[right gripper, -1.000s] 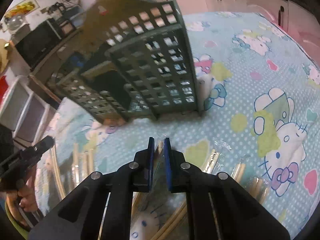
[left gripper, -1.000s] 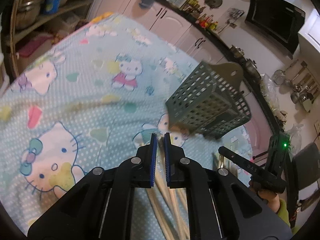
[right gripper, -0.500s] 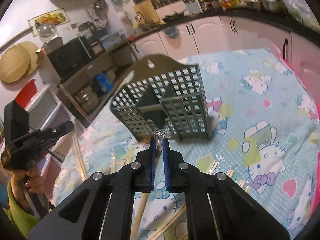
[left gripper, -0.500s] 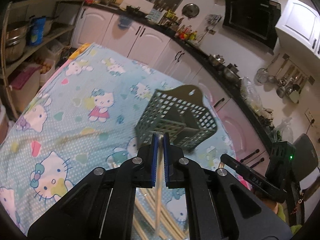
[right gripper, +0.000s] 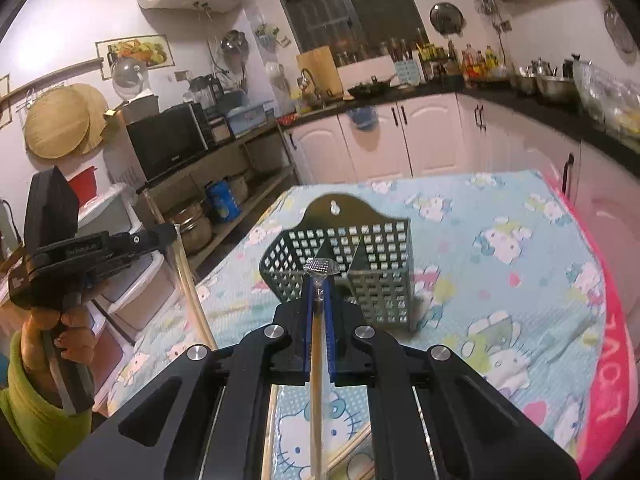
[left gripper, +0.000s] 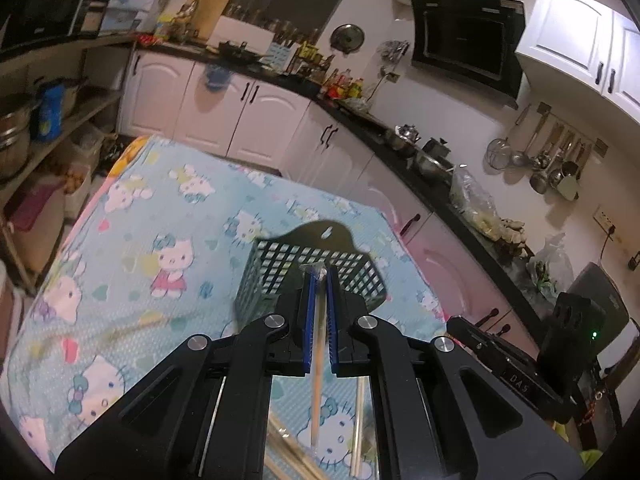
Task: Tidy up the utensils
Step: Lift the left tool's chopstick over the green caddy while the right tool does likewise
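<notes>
- The left gripper [left gripper: 319,280] has its jaws closed on a wrapped chopstick [left gripper: 317,368]; the stick hangs down between the blue pads, and the crimped end of the clear wrapper sticks out just past the jaw tips.
- The right gripper [right gripper: 319,280] has its jaws closed in the same way on another wrapped chopstick [right gripper: 316,384], with the shiny crimped wrapper end just beyond the tips.
- The green perforated utensil holder [right gripper: 362,268] stands upright on the worktop [right gripper: 500,264], directly ahead of the right jaws; its taller back plate has a hanging hole.
- From the left gripper, the same holder [left gripper: 280,276] is also straight ahead of the jaws and partly hidden behind them.
- More wrapped chopsticks [left gripper: 356,432] lie on the cloth below the left jaws, near the camera.
- The worktop carries a light blue cloth with a cat cartoon print [left gripper: 160,216].
- In the right wrist view, the left gripper [right gripper: 168,234] is well off to the left of the jaws, held by a hand [right gripper: 60,324] in a green sleeve, with its chopstick hanging down from it.
</notes>
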A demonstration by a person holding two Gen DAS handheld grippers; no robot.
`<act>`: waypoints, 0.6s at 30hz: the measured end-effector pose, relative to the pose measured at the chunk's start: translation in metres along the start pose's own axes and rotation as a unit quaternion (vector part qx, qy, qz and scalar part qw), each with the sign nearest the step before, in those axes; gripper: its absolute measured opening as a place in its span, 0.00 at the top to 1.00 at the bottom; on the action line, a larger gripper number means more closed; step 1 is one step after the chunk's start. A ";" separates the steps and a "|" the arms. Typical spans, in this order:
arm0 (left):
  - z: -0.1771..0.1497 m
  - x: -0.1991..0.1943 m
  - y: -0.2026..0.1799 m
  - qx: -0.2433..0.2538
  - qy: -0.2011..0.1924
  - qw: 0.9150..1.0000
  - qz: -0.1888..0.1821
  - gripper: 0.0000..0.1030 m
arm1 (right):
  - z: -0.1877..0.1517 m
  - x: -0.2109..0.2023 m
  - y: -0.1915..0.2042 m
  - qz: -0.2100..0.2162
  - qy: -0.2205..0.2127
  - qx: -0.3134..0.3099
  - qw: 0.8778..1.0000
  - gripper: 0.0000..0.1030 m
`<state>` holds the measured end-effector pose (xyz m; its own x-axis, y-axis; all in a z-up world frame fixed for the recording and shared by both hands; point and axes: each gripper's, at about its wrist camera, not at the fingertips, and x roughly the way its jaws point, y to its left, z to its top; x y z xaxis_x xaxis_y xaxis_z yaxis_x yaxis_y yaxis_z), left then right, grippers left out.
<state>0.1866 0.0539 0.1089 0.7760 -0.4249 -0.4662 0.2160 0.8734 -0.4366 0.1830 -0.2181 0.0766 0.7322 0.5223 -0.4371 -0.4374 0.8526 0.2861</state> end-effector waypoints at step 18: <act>0.079 0.007 -0.034 0.044 -0.076 0.996 0.024 0.99 | 0.079 -0.017 -0.005 -0.030 -0.109 -0.040 0.993 0.95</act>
<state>0.2315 0.0402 0.1817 0.8666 -0.3461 -0.3596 0.2212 0.9122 -0.3448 0.2142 -0.2323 0.1499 0.8498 0.4616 -0.2543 -0.4231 0.8853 0.1930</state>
